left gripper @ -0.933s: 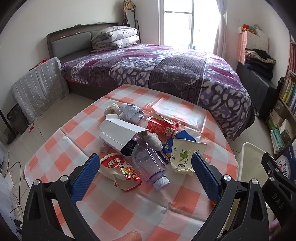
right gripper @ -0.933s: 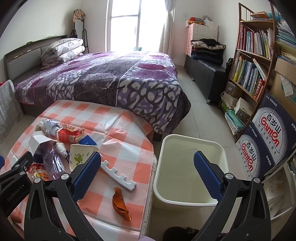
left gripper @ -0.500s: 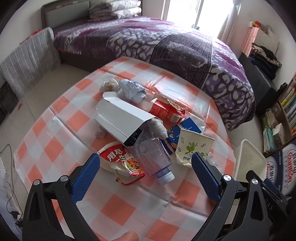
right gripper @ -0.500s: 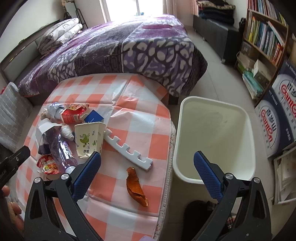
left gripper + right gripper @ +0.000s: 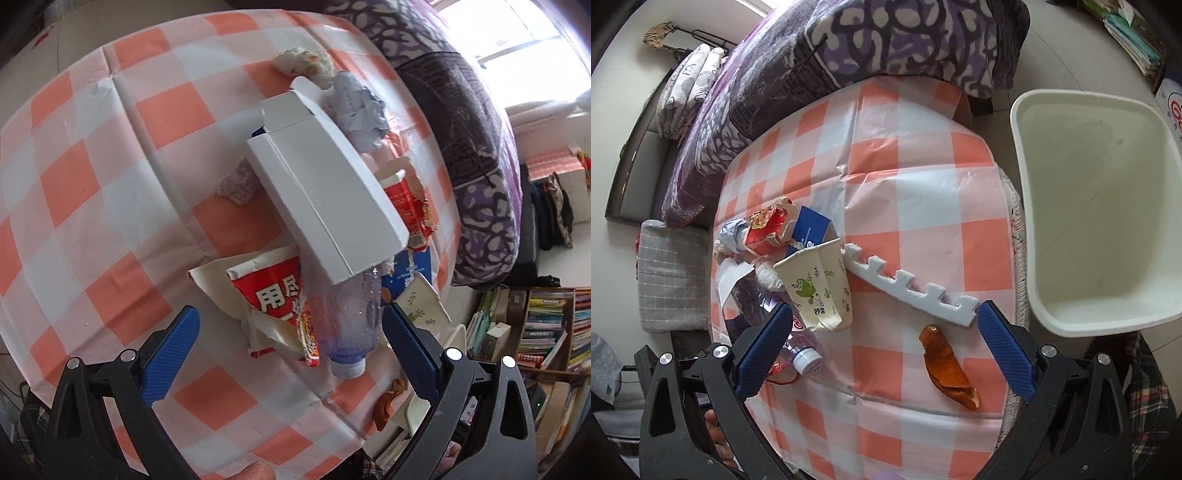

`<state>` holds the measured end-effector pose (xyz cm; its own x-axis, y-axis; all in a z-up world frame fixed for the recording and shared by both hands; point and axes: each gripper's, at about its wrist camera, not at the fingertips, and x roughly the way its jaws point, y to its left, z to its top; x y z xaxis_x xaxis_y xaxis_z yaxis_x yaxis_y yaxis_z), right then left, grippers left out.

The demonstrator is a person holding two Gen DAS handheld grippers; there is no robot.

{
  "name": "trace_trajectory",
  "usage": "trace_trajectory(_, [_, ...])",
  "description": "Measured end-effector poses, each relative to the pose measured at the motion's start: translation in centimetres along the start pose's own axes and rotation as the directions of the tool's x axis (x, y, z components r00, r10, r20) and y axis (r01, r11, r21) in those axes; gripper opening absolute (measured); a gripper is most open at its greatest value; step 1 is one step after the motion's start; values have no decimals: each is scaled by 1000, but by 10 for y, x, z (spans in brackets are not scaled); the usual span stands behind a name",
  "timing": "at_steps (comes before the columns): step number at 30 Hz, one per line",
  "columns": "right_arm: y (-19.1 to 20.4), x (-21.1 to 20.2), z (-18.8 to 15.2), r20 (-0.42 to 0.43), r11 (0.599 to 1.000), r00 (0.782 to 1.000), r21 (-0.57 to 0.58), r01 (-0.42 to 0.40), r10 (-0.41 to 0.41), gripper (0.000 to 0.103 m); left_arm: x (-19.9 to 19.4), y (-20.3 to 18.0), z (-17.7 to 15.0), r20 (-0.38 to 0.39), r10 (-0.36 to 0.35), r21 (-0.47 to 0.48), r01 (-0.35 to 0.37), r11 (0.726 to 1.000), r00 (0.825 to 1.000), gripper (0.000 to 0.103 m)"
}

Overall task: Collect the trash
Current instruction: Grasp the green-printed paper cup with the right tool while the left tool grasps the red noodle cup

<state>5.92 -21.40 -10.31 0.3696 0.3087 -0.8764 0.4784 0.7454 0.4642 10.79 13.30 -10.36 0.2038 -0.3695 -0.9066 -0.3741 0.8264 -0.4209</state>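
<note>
A heap of trash lies on the checked tablecloth (image 5: 92, 184): a white carton box (image 5: 317, 192), a clear plastic bottle (image 5: 347, 321), a red snack wrapper (image 5: 280, 302), a red drink carton (image 5: 404, 206) and crumpled paper (image 5: 358, 107). My left gripper (image 5: 290, 343) hovers open above the wrapper and bottle, holding nothing. In the right wrist view a flattened paper cup (image 5: 816, 284), a white foam strip (image 5: 912, 288) and an orange peel (image 5: 947, 363) lie on the cloth. My right gripper (image 5: 882, 347) hangs open over the peel, holding nothing. A cream bin (image 5: 1104, 206) stands right of the table.
A bed with a purple patterned cover (image 5: 849, 48) runs along the table's far side. A bookshelf (image 5: 546, 332) and stacked books stand past the bin. A grey checked cushion (image 5: 670, 277) sits left of the table. A fingertip (image 5: 255, 472) shows at the bottom edge.
Both grippers have tilted down and moved in over the table, so the trash looks closer and seen from above. Nothing on the table has moved, and both stay open.
</note>
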Motion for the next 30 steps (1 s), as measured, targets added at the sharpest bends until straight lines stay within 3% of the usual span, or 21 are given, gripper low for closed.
trace_trajectory(4, [11, 7, 5, 38, 998, 999, -42, 40, -39, 96, 15, 1, 8, -12, 6, -8, -6, 1000, 1000, 96])
trace_trajectory(10, [19, 16, 18, 65, 998, 998, -55, 29, -26, 96, 42, 4, 0, -88, 30, -35, -34, 999, 996, 93])
trace_trajectory(13, [21, 29, 20, 49, 998, 998, -52, 34, -32, 96, 47, 8, -3, -109, -8, -50, 2, 999, 994, 79])
trace_trajectory(15, [24, 35, 19, 47, 998, 999, -61, 24, -21, 96, 45, 7, -2, -107, -10, -31, 7, 999, 994, 61])
trace_trajectory(18, [31, 43, 17, 38, 997, 999, -75, -8, 11, 96, 41, 7, -4, -103, -12, -4, 11, 1000, 995, 41])
trace_trajectory(20, [37, 48, 16, 37, 996, 999, -84, -23, 26, 93, 36, 6, -7, -104, -21, 20, 23, 1000, 994, 36])
trace_trajectory(23, [43, 58, 13, 15, 994, 998, -91, -54, 56, 82, 23, 0, -12, -69, -15, 78, 21, 997, 998, 34])
trace_trajectory(26, [46, 69, 8, -17, 993, 997, -91, -76, 75, 64, 7, -5, -16, -34, -23, 131, 28, 991, 999, 33])
trace_trajectory(28, [49, 76, 4, -35, 992, 997, -100, -75, 71, 42, -1, -8, -19, -17, -32, 158, 34, 987, 999, 33])
trace_trajectory(29, [51, 78, 2, -35, 992, 998, -112, -54, 50, 25, -6, -10, -20, -4, -31, 170, 31, 985, 1000, 33])
trace_trajectory(30, [53, 80, 0, -39, 991, 999, -125, -40, 35, 25, -9, -11, -21, 10, -32, 181, 29, 983, 999, 33])
